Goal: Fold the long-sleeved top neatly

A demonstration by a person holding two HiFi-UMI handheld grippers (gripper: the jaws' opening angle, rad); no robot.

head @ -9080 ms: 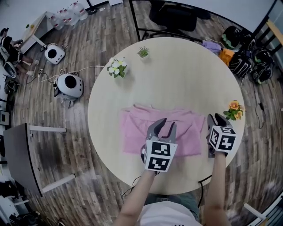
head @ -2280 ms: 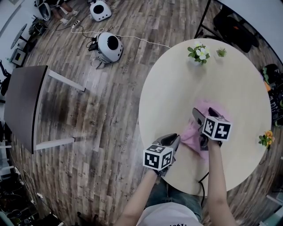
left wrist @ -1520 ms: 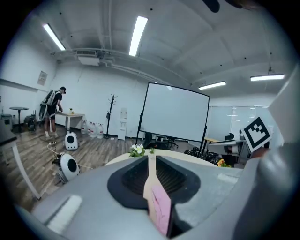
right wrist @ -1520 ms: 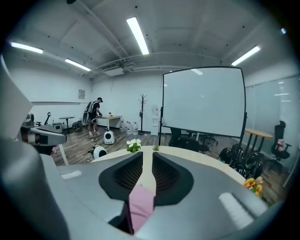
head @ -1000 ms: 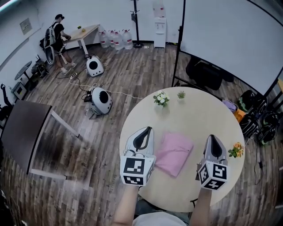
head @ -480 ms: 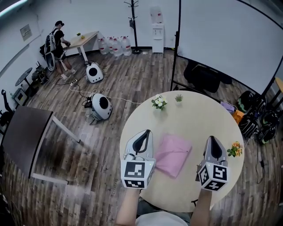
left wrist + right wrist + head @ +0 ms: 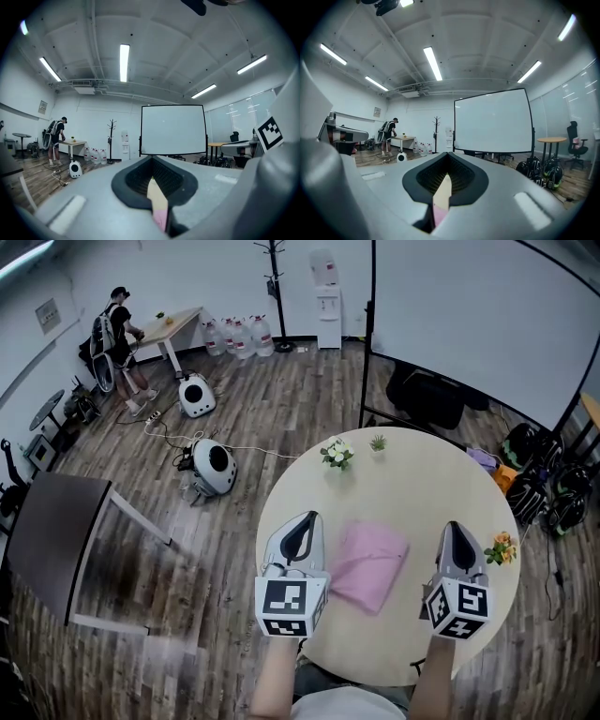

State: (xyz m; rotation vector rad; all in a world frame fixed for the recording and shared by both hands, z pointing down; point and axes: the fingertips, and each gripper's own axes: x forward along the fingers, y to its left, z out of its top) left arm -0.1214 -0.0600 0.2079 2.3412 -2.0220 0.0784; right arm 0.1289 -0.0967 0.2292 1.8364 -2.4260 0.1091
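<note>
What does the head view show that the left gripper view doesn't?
Only the head view shows the whole round table, the whole folded pink top lying on it, and the white flowers. Only the left gripper view shows the ceiling lights and, close up, the left tool with its jaws together. Both show the big screen, the coat stand and the person at the far desk.

folded top [image 7: 368, 566] on the round table [image 7: 422, 486], left gripper [image 7: 304, 523] left of it, right gripper [image 7: 455, 532] right, flowers [image 7: 336, 454] at the far edge
</note>
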